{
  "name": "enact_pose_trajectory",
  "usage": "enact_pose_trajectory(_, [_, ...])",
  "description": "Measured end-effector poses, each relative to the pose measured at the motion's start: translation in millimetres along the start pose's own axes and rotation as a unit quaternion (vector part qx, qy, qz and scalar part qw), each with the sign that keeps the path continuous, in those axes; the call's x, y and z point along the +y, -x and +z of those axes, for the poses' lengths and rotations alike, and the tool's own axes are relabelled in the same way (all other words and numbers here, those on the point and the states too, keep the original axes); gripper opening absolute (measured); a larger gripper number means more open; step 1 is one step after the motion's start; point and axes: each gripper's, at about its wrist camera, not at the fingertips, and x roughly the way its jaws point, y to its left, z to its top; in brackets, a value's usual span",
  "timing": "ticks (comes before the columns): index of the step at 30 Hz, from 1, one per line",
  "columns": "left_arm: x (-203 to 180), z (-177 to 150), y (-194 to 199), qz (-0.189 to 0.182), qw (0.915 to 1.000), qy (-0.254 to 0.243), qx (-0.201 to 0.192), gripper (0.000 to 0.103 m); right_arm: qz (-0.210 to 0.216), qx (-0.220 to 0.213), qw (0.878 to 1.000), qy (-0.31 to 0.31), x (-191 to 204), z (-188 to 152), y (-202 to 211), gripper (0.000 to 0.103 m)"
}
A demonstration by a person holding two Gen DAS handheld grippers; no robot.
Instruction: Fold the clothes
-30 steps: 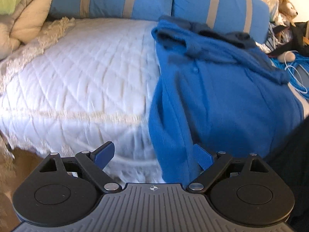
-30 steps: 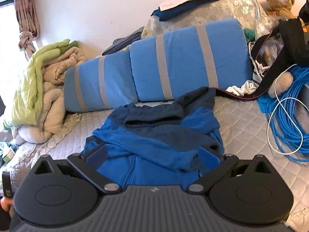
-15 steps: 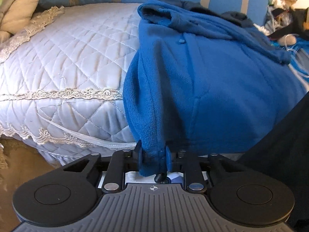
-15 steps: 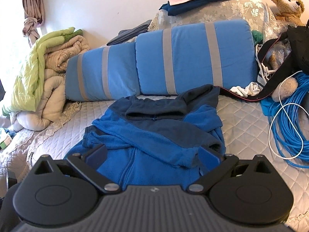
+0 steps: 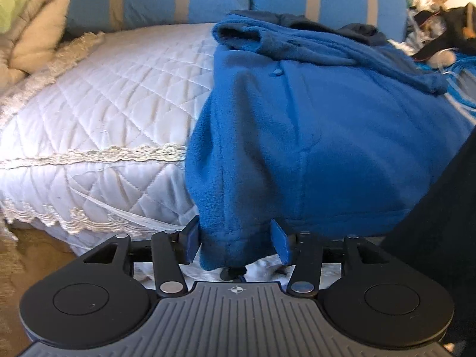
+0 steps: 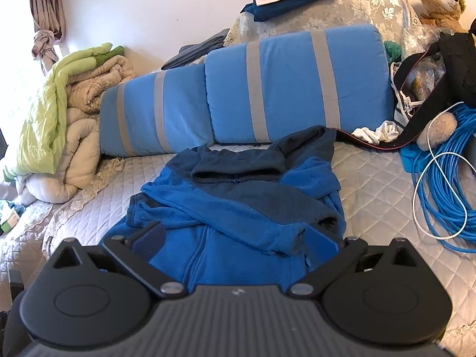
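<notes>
Here the left tongs (image 5: 235,245) have just been opening, pads off the blue fleece jacket's (image 5: 312,136) hem hanging over the bed (image 5: 104,95) edge between them. Better to re-pinch deeper on that corner. The right tongs (image 6: 235,238) hover spread wide, empty, above the jacket.

A bed (image 6: 372,184) with a pale quilted cover stands against a plain cream wall (image 6: 148,9). Far left, daylight glares through a window (image 6: 12,44) beside a tied-back curtain (image 6: 47,15).
</notes>
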Motion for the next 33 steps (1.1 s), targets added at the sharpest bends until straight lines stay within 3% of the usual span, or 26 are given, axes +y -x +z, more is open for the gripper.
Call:
enact_pose_trajectory(9, [-37,-3,-4,0.098,0.9928,-0.069,-0.010,0.043,0.002,0.004,1.000,-0.002,-1,0,-1,0.103])
enact_pose_trajectory(12, [-37,-3,-8,0.107,0.9918,-0.068,-0.008,0.023,0.002,0.005,1.000,-0.001,-1,-1,0,0.103])
enact_pose_trajectory(16, [-33,-1,-1,0.086,0.9942,-0.063,-0.010,0.019,0.002,0.008,1.000,-0.003,-3,-1,0,0.103])
enact_pose_trajectory(20, [-20,10,16,0.039,0.9979,-0.051,-0.011,0.017,0.003,0.012,1.000,-0.006,-5,-2,-1,0.103])
enact_pose_trajectory(22, [-3,21,25,-0.012,0.9998,-0.014,-0.001,0.017,0.004,0.014,1.000,-0.007,-6,-1,-2,0.103])
enact_pose_trajectory(24, [19,34,30,-0.080,0.9957,0.044,0.016,0.017,0.006,0.015,1.000,-0.007,-7,-1,-3,0.103])
enact_pose_trajectory(27, [56,55,31,-0.180,0.9720,0.146,0.039,0.016,0.006,0.017,1.000,-0.006,-5,-1,-4,0.103])
enact_pose_trajectory(30, [82,78,27,-0.230,0.9476,0.216,0.051,0.010,0.005,0.019,1.000,-0.004,-4,-1,-6,0.103])
enact_pose_trajectory(32, [88,97,22,-0.245,0.9366,0.243,0.060,0.008,0.005,0.019,1.000,-0.004,-2,0,-8,0.103])
enact_pose_trajectory(33, [88,108,19,-0.247,0.9356,0.244,0.063,0.004,0.005,0.019,1.000,-0.004,-1,0,-9,0.103])
